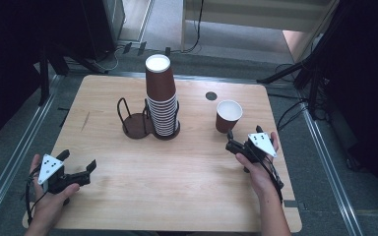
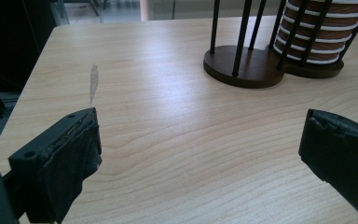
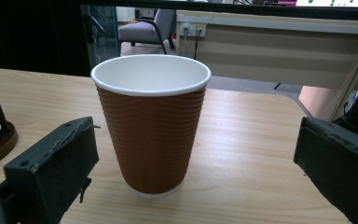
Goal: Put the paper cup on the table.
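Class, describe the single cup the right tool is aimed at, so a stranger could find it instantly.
Start at the wooden table and find the tall stack of cups in the wire holder. Right of it, just ahead of the right tool, stands a brown ribbed paper cup: alone, upright, mouth up, white inside.

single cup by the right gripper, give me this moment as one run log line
single cup: upright, apart from stack | right gripper: open, jaws either side of cup, no contact | left gripper: open, holds nothing
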Demonstrator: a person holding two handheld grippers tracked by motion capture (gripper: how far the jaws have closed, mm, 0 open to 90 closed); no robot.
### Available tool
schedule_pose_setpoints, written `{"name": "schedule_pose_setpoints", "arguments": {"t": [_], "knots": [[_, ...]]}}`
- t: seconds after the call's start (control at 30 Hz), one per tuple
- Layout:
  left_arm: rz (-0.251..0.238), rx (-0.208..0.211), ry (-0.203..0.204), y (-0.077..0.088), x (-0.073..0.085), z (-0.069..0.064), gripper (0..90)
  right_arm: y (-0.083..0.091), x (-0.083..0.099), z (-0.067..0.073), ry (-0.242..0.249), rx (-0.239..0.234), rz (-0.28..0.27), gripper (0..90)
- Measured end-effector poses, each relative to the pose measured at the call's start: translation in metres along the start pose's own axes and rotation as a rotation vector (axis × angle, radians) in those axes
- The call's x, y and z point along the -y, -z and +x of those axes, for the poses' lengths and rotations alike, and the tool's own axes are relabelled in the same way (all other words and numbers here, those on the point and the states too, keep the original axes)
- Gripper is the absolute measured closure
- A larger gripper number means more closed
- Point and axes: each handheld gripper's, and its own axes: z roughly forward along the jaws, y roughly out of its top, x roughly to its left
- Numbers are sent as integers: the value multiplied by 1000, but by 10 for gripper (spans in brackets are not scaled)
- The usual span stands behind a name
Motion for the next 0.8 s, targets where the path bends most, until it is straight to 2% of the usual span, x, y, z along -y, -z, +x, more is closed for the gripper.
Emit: {"name": "schedule_pose_setpoints", "arguments": {"t": [0.17,0.47,0.53,0.8], "knots": [[2,-7,1,0,0,0,0,12,2,-7,-26,3,-2,0],[2,-10,3,0,0,-1,0,34,9,-13,-20,10,8,0],[3,-13,0,0,0,-1,0,39,10,-13,-37,6,8,0],[8,-7,1,-1,0,-1,0,57,16,-15,-20,4,9,0]]}}
